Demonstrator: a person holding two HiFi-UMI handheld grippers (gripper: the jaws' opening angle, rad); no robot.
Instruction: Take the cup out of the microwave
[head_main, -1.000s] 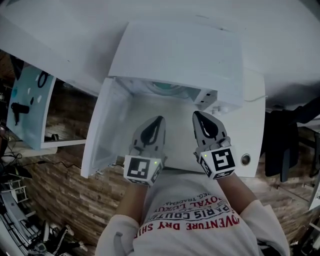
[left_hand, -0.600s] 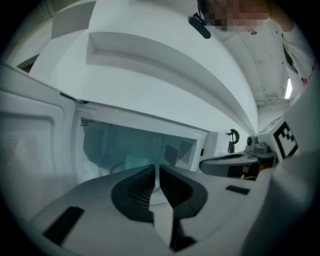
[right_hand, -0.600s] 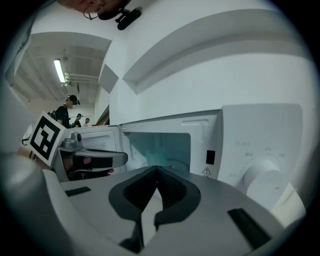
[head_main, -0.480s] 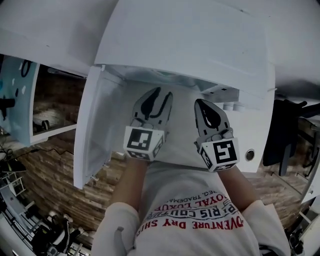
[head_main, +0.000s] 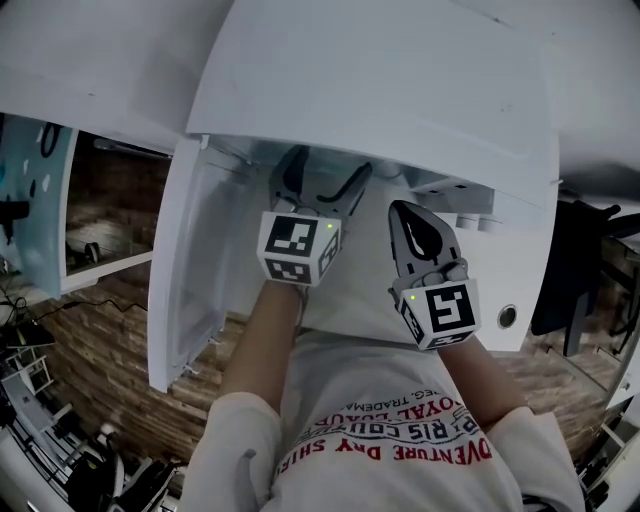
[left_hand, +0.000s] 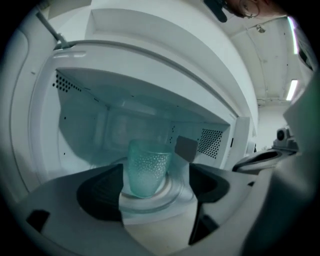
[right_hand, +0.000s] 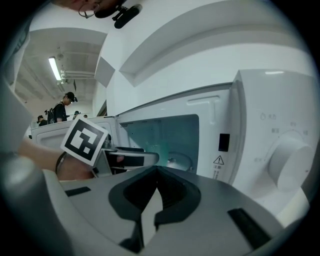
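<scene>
A pale green dimpled cup (left_hand: 146, 167) stands upright on the glass turntable (left_hand: 167, 194) inside the white microwave (head_main: 380, 90). The microwave's door (head_main: 185, 270) hangs open to the left. My left gripper (head_main: 328, 170) reaches into the oven's mouth, and its jaws are opening wide. In the left gripper view the cup sits ahead of the left gripper (left_hand: 156, 172), in line with the gap, and neither pad touches it. My right gripper (head_main: 405, 215) hovers shut and empty in front of the control panel, beside the dial (right_hand: 290, 162).
The microwave sits on a white counter (head_main: 515, 270) with a small round fitting (head_main: 508, 317). A dark chair (head_main: 565, 270) stands at the right over wooden flooring. In the right gripper view, people (right_hand: 65, 107) stand far off in the room.
My left gripper has moved forward from in front of the door opening into the microwave's mouth, and its jaws have gone from shut to wide apart. The right gripper has stayed shut, sinking slightly.
</scene>
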